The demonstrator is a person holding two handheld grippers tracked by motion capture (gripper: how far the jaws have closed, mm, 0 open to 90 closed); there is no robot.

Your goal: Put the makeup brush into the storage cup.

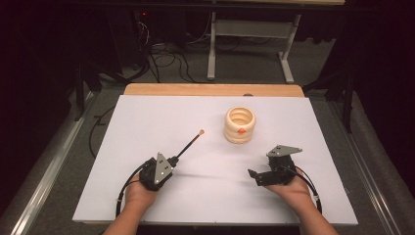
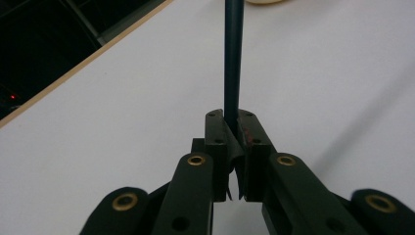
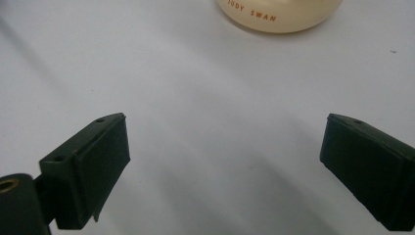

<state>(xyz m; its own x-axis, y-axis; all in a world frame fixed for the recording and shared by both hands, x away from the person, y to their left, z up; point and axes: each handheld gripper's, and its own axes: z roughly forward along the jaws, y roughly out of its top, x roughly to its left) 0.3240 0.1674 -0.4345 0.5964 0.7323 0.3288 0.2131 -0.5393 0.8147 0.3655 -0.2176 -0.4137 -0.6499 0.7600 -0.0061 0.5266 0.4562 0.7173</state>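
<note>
With the left gripper [image 1: 172,160] clamped on the thin dark brush with a pale tip [image 1: 191,143] at centre frame, the right gripper [image 1: 254,175], jaws wide apart, should steady the cream ribbed pot [image 1: 240,125] upper right before dipping.

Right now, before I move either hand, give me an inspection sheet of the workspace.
Surface: white board on a wooden table, flat and clean.
Job's things: thin dark brush with a pale tip; cream ribbed cup standing upright, apart from the brush.
Clutter: nothing seen.
Grippers: left gripper shut on the brush handle; right gripper open and holding nothing, aimed at the cup.
Cables: one black cable loops from each gripper, off the work area.
Surroundings: grey carpet, a metal stand, dark background.
</note>
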